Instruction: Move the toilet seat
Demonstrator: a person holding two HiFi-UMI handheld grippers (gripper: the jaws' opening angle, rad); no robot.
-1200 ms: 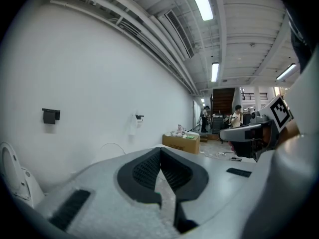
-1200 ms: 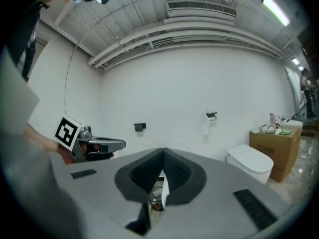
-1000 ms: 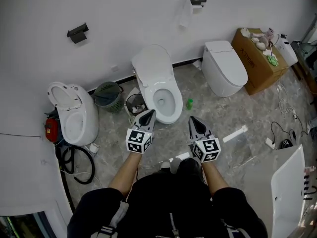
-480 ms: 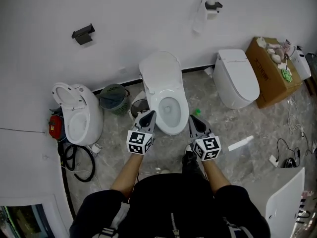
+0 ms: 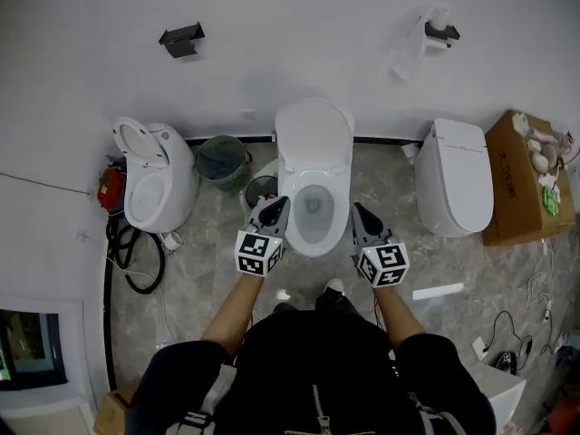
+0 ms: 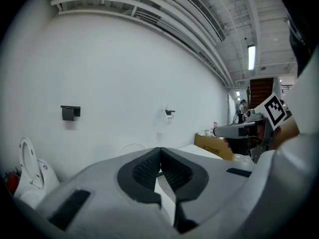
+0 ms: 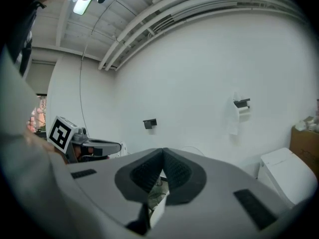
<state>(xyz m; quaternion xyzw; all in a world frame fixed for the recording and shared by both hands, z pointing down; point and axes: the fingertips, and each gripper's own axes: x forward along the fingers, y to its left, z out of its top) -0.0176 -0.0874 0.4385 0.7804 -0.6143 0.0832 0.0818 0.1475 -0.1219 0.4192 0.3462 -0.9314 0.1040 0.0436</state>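
We are holding the left tool [image 5: 276,206] and right tool [image 5: 359,211] pressed together, empty, flanking the toilet [image 5: 314,244] to reach its seat [image 5: 314,139]

White wall [image 5: 272,25], grey marbled floor [image 5: 208,270], cardboard box [image 5: 521,188] at right, green bin [image 5: 221,159].

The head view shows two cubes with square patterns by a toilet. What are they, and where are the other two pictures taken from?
A person wears a downward-looking head camera and holds two grippers; the cubes are part of them. The left gripper and right gripper sit either side of an open toilet on the floor. The other pictures come from cameras riding on each gripper, looking along its jaws. Both pairs of jaws are shut, holding nothing.
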